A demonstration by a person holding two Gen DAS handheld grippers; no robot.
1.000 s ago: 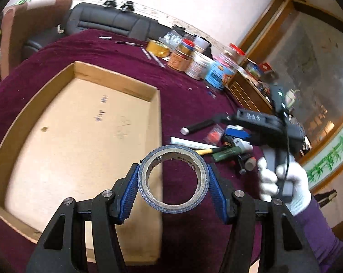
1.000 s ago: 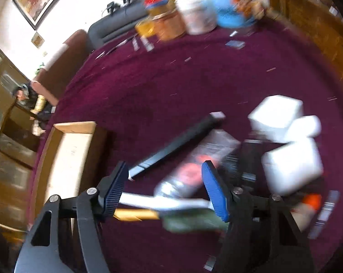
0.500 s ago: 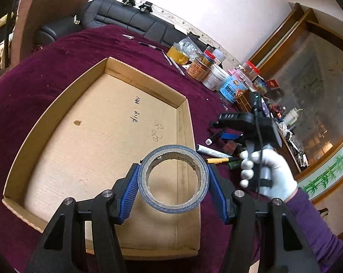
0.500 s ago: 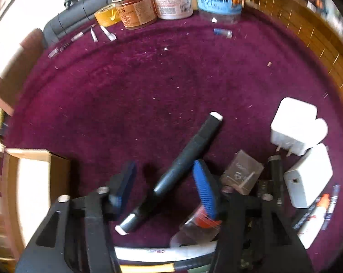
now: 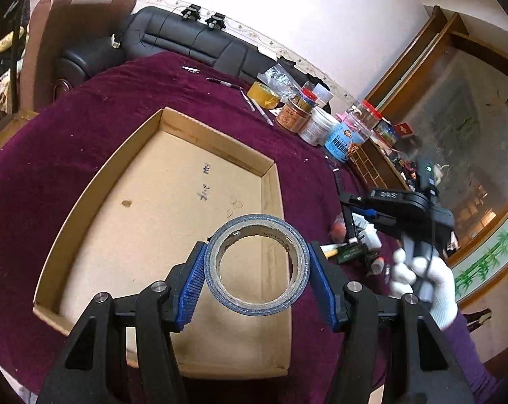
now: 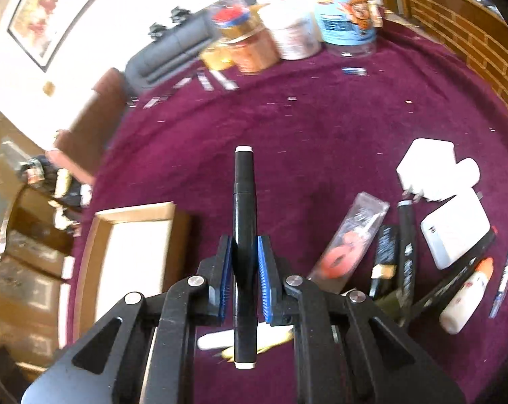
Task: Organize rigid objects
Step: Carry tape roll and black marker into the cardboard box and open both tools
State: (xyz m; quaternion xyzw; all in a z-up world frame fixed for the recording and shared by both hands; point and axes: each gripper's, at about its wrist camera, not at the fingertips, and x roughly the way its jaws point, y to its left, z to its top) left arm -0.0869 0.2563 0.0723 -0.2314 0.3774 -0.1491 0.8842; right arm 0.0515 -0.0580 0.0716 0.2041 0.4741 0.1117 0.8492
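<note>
My left gripper (image 5: 256, 271) is shut on a blue roll of tape (image 5: 256, 308) and holds it above the near right part of a shallow cardboard tray (image 5: 95, 181) on the purple tablecloth. My right gripper (image 6: 243, 262) is shut on a black marker (image 6: 243, 181) with white ends, lifted above the cloth and pointing away from me. In the left wrist view the right gripper (image 5: 355, 202) shows to the tray's right, held by a white-gloved hand (image 5: 422, 279).
Loose items lie right of the marker: white chargers (image 6: 429, 165), a packet with orange scissors (image 6: 351, 235), markers, a glue bottle (image 6: 466, 293), a pen. Jars and tubs (image 5: 321, 121) stand at the table's far side. The cardboard tray (image 6: 132, 212) lies to the left.
My right gripper closed on the black marker and lifted it off the cloth. My left gripper has moved with the tape from the tray's right wall to above its floor.
</note>
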